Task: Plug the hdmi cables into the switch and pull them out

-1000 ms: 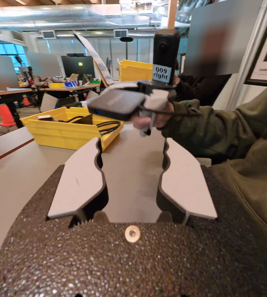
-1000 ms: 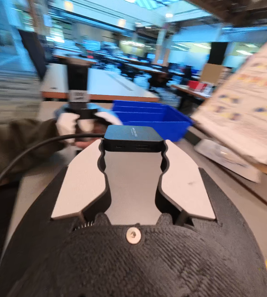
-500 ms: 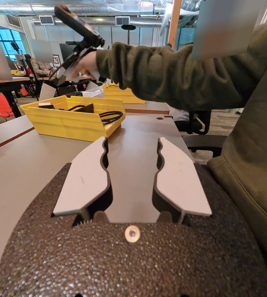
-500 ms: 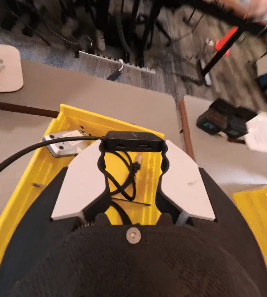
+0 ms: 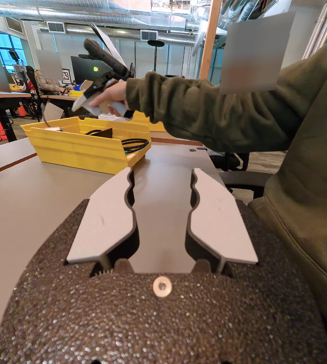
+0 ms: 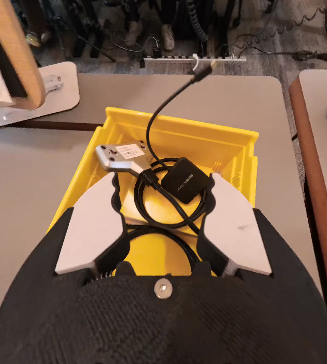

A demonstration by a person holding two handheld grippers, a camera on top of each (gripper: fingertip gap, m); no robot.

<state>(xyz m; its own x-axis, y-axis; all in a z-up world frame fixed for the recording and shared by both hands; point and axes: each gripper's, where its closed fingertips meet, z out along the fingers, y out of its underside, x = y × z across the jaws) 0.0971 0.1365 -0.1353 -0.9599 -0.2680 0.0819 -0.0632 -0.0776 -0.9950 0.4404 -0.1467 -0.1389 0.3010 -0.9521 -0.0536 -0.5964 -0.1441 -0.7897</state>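
The black switch [image 6: 186, 180] lies tilted inside the yellow bin [image 6: 178, 126] on a coil of black cable [image 6: 158, 214]. Its short lead arcs up to a plug [image 6: 202, 71] in the air. A silver adapter [image 6: 121, 157] lies beside it. My right gripper [image 6: 163, 176] is open and empty just above the bin, one finger on each side of the switch; it also shows in the left wrist view [image 5: 82, 96], over the bin [image 5: 80, 145]. My left gripper [image 5: 161, 173] is open and empty, low over the table [image 5: 30, 197] in front of the bin.
A wooden board on a white base [image 6: 21, 78] stands far left of the bin. A second table with a wood edge [image 6: 312, 157] lies to the right. Another yellow bin [image 5: 149, 122] sits behind. A green sleeve [image 5: 217, 114] crosses above the table.
My right gripper swung over the yellow bin, opened and let go of the switch, which now lies in the bin. My left gripper has stayed open and almost still.
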